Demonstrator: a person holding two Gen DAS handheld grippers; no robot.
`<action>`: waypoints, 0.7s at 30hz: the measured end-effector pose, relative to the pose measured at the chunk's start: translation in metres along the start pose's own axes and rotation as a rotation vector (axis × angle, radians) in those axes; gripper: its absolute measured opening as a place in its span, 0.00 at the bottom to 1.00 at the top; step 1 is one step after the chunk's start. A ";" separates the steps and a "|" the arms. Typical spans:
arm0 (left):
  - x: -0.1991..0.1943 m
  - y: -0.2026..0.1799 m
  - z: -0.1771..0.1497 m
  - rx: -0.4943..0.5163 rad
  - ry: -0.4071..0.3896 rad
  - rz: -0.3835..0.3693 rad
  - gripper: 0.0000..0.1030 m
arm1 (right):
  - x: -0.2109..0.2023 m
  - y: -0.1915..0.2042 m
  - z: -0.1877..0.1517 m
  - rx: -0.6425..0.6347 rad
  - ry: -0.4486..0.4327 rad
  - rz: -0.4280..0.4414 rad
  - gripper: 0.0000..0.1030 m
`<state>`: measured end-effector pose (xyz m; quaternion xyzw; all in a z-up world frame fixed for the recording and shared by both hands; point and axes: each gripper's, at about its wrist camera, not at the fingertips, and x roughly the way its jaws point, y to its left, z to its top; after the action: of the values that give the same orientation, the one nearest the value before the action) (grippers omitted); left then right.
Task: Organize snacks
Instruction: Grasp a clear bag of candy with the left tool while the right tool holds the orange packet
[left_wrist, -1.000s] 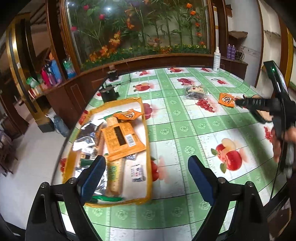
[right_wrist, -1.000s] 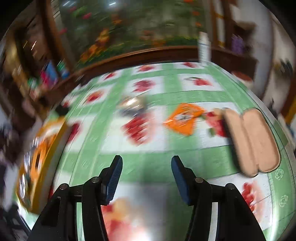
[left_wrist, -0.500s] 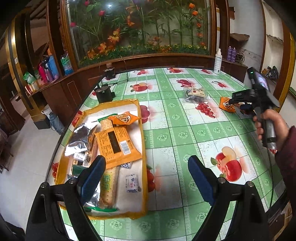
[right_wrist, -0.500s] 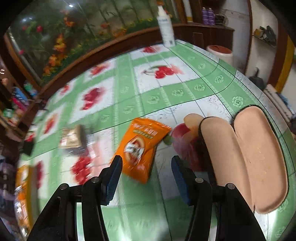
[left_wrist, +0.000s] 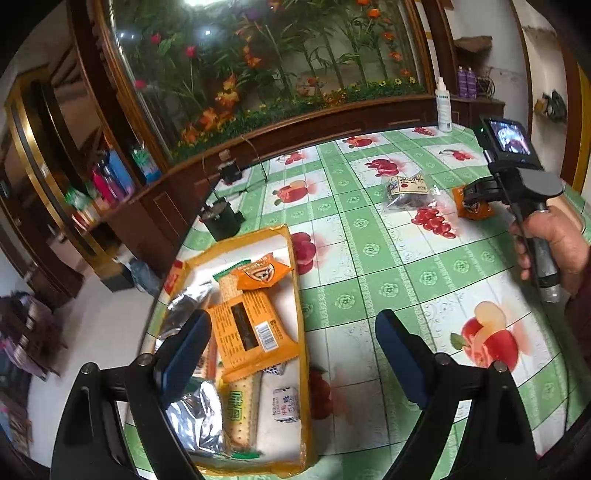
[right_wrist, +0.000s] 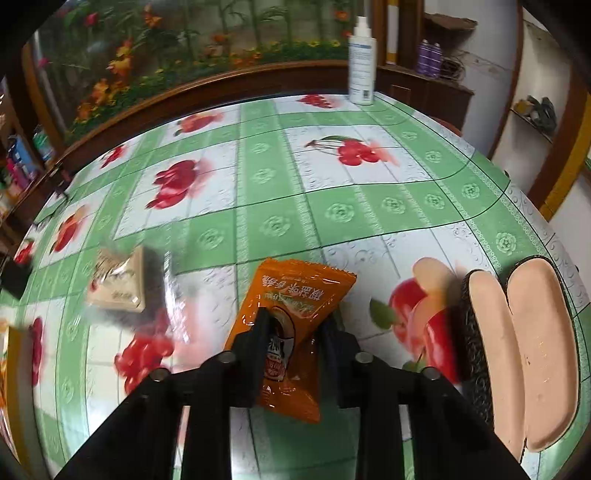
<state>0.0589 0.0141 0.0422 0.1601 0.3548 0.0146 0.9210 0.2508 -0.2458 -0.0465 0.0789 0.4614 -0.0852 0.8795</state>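
An orange snack packet (right_wrist: 291, 314) lies on the green fruit-print tablecloth. My right gripper (right_wrist: 297, 317) is down over it, its jaws closing, with both fingers pinching the packet's middle. The left wrist view shows that gripper (left_wrist: 476, 192) on the same packet (left_wrist: 480, 213) at the far right. My left gripper (left_wrist: 291, 325) hangs open and holds nothing, above the right rim of the yellow tray (left_wrist: 295, 280). In the tray lie orange packets (left_wrist: 247, 332), a cracker pack (left_wrist: 236, 413), a silver foil bag (left_wrist: 192, 417) and a small white sweet (left_wrist: 284, 402). A dark snack bag (left_wrist: 406, 188) with a beige label rests loose on the table.
An open glasses case (right_wrist: 517, 350) with a pink lining lies just right of the orange packet. A white spray bottle (right_wrist: 362, 74) stands at the table's far edge. A black cup (left_wrist: 221, 221) stands behind the tray. A hand (left_wrist: 554, 236) holds the right gripper's handle.
My right gripper has come forward and down onto the orange packet, and its jaws have drawn in against it. The left gripper has drifted a little sideways, still open.
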 end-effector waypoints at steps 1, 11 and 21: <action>0.000 -0.001 -0.001 0.006 -0.001 0.002 0.87 | -0.001 0.002 -0.002 -0.010 -0.001 0.001 0.25; -0.001 -0.010 0.004 0.023 0.007 -0.010 0.87 | -0.037 0.002 -0.055 -0.080 0.021 0.079 0.25; 0.006 -0.033 0.013 0.048 0.044 -0.050 0.87 | -0.048 -0.014 -0.075 -0.058 -0.043 0.115 0.25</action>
<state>0.0693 -0.0199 0.0370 0.1731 0.3791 -0.0134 0.9089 0.1608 -0.2390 -0.0499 0.0780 0.4393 -0.0230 0.8946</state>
